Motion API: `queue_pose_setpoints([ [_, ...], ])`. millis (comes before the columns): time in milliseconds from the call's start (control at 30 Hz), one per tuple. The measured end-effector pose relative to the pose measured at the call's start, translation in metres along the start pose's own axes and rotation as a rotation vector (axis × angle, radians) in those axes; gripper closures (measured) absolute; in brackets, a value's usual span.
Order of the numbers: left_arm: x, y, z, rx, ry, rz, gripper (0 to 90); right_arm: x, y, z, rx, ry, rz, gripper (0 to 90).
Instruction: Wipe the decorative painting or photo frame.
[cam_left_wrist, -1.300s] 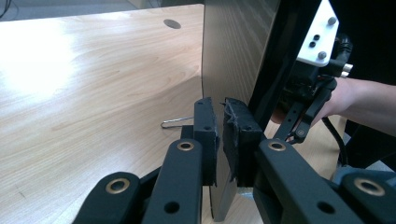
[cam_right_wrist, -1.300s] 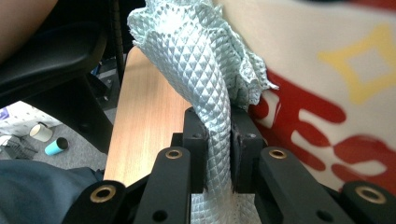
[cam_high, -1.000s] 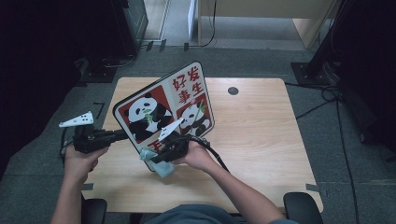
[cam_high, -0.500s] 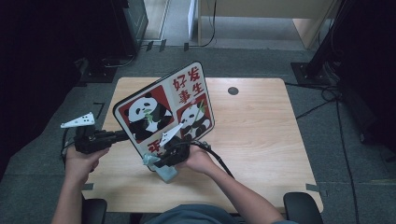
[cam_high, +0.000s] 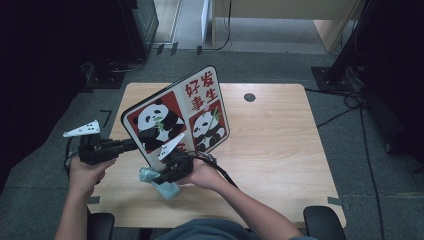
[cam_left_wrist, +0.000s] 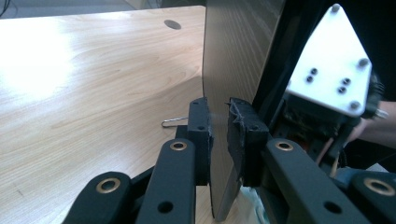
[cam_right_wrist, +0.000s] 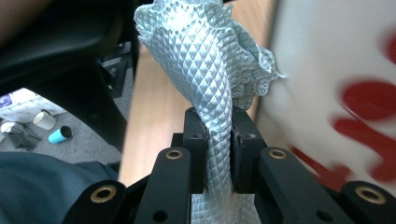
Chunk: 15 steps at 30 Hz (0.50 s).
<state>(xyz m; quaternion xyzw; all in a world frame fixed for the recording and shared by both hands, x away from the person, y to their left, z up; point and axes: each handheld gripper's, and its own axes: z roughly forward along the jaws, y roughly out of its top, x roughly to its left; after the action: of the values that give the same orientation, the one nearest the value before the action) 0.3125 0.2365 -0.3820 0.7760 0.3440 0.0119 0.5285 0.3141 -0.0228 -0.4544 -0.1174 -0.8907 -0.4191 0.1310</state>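
Note:
A board printed with pandas and red characters (cam_high: 200, 107) stands tilted on the wooden table (cam_high: 280, 150). My left gripper (cam_high: 131, 145) holds its left edge. In the left gripper view the jaws (cam_left_wrist: 218, 126) have just been opening slightly, but the pads still press on the board's edge (cam_left_wrist: 238, 51). My right gripper (cam_high: 156, 179) is at the board's lower left corner, shut on a pale blue-green cloth (cam_high: 167, 190). The right gripper view shows the waffle-textured cloth (cam_right_wrist: 196, 51) bunched between the jaws (cam_right_wrist: 218, 140), with the printed face of the board (cam_right_wrist: 327, 60) just to its right.
A round cable hole (cam_high: 249, 97) sits at the table's far side. A small wire clip (cam_left_wrist: 173, 122) lies on the table behind the board. Cables (cam_high: 350, 110) run across the floor at right. Cups (cam_right_wrist: 60, 134) lie on the floor by a dark chair.
My right gripper and the cloth have moved a little left and toward the table's near edge, along the bottom of the board. The left hand and the board have stayed put.

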Motion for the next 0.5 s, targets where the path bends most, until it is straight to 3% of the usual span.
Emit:
queue_pose_setpoints([
  [100,0.000,0.000,0.000,-0.006,-0.001,-0.001,79.3,0.004,0.005,0.008,0.011,-0.001,0.005,80.1],
  [233,0.001,-0.001,-0.001,-0.007,0.000,0.004,78.7,0.000,0.003,0.013,0.032,-0.011,0.065,80.2],
  [367,0.000,-0.001,-0.001,-0.006,0.002,0.011,78.2,-0.004,0.000,0.008,0.030,-0.028,0.106,80.2],
  [500,-0.001,-0.001,0.000,-0.007,0.004,0.012,78.9,-0.005,-0.002,0.002,0.015,-0.049,0.117,80.3],
])
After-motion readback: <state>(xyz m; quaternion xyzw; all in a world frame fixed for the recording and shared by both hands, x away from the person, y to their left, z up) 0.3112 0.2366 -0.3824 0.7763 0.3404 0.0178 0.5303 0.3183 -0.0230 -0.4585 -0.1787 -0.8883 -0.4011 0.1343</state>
